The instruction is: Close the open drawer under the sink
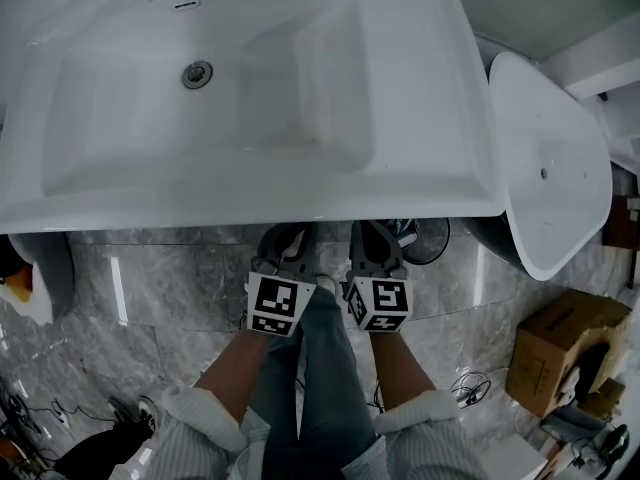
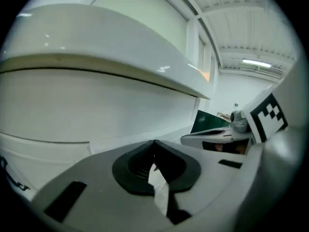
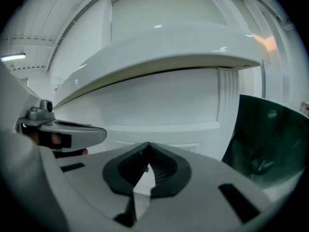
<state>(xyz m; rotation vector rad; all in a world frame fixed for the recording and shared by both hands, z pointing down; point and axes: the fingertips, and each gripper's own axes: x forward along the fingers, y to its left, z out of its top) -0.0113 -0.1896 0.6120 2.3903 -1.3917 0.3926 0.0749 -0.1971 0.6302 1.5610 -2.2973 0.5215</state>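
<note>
The white sink (image 1: 250, 88) fills the top of the head view, and its front rim hides the drawer from above. Both grippers reach under that rim, side by side. My left gripper (image 1: 283, 251) is shut with nothing in it. In the left gripper view its tips (image 2: 154, 146) meet close to the white drawer front (image 2: 91, 112) below the sink rim (image 2: 96, 42). My right gripper (image 1: 374, 248) is also shut and empty. Its tips (image 3: 147, 148) face the same white front (image 3: 159, 105). I cannot tell whether either gripper touches it.
A white freestanding basin (image 1: 550, 168) stands to the right of the sink, its dark underside (image 3: 270, 139) close beside my right gripper. A fluted white post (image 3: 229, 110) marks the cabinet's right corner. A cardboard box (image 1: 560, 343) and cables lie on the marble floor (image 1: 170, 288).
</note>
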